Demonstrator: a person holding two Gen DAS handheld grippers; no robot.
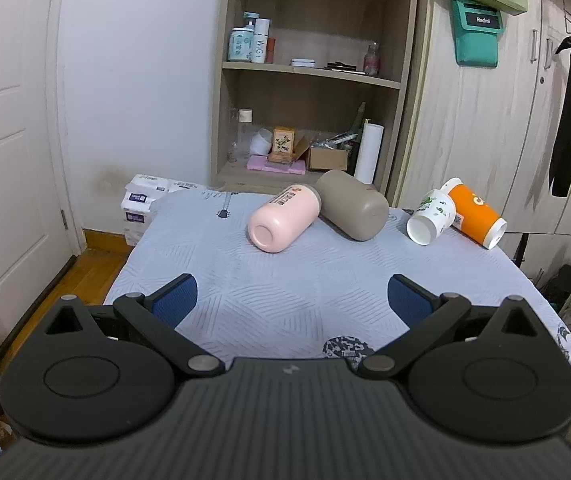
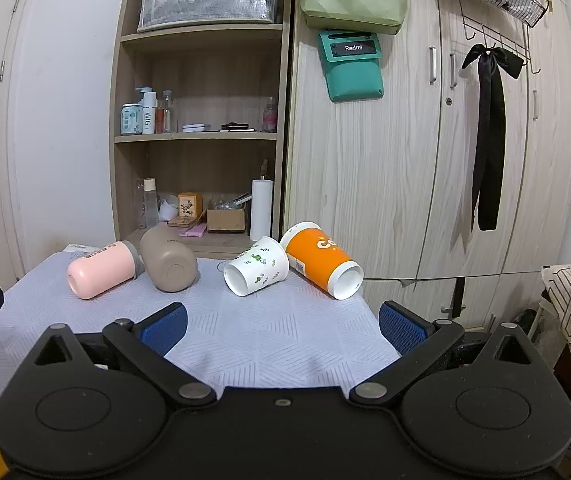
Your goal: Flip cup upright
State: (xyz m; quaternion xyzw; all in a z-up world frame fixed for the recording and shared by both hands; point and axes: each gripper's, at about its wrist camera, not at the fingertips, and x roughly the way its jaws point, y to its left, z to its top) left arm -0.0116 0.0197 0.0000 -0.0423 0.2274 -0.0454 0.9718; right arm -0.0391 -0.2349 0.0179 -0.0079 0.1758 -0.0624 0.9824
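Several cups lie on their sides at the far end of a table under a pale blue cloth (image 1: 285, 280). From left to right they are a pink cup (image 1: 283, 218) (image 2: 101, 269), a taupe cup (image 1: 352, 205) (image 2: 168, 260), a white cup with green print (image 1: 431, 216) (image 2: 256, 266) and an orange cup (image 1: 475, 213) (image 2: 321, 260). My left gripper (image 1: 292, 300) is open and empty, well short of the pink and taupe cups. My right gripper (image 2: 282, 330) is open and empty, short of the white and orange cups.
A wooden shelf unit (image 1: 313, 72) with bottles and boxes stands behind the table. A wardrobe (image 2: 425, 152) with a green pouch and a black ribbon stands to the right. Tissue packs (image 1: 139, 204) lie at the table's far left. The table's right edge (image 2: 369, 308) drops off near the orange cup.
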